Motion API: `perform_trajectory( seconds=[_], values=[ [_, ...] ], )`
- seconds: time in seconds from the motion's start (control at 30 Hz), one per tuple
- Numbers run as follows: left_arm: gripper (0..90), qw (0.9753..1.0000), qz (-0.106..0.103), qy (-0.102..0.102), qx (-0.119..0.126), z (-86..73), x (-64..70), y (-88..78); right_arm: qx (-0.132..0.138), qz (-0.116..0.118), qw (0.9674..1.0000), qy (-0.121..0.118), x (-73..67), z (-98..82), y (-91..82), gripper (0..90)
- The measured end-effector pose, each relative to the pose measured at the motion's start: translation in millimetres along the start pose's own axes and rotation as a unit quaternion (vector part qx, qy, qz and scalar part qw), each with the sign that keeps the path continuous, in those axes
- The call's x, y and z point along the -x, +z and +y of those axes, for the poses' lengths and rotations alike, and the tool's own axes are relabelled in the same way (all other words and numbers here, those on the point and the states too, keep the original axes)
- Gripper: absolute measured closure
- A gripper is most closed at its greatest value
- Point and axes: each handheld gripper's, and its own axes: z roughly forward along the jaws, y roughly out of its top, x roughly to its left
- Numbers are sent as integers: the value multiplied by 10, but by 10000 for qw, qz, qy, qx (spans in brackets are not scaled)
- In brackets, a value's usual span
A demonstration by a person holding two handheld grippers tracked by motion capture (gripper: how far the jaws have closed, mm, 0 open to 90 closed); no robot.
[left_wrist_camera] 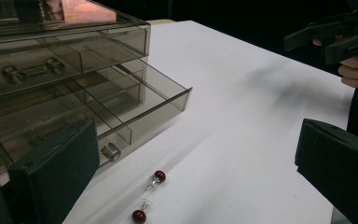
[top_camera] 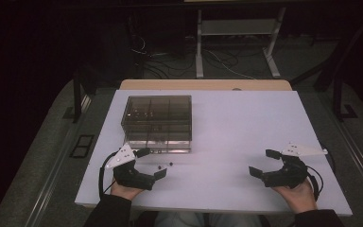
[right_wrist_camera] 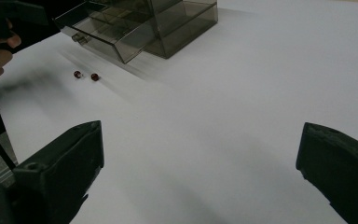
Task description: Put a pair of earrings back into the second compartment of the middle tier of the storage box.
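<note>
On my left, the smoky acrylic drawer box (top_camera: 157,124) sits on the white desk (top_camera: 246,142), its bottom drawer (left_wrist_camera: 121,109) pulled out toward me. My left gripper (top_camera: 147,163) rests just beside that drawer's front, fingers spread wide and empty. The two red ball earrings (left_wrist_camera: 149,196) lie on the desk just ahead of those fingers, close together, posts pointing toward each other, the pair lined up roughly along the drawer front. I judge the left hand far nearer. My right gripper (top_camera: 263,162) waits well apart, fingers likewise spread, holding nothing.
</note>
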Motion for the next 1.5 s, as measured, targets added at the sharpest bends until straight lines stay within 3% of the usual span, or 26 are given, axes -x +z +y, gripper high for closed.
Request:
perform_trajectory(
  seconds=[0.9, 1.33, 1.47, 1.5],
  values=[
    [0, 10000, -13, 7, -83, 54, 47, -50, -237, 35, 9997, -53, 24, -49, 53, 5],
    [0, 9976, 28, 143, -681, 165, 21, -75, -261, 37, 9996, -61, 27, -54, 57, 5],
    [0, 9962, 11, 185, -845, 229, 7, -68, -254, 19, 9996, -75, 31, -54, 52, 5],
    [0, 9950, -9, 216, -978, 262, -10, -66, -252, 23, 9997, -70, 35, -56, 47, 5]
  ],
)
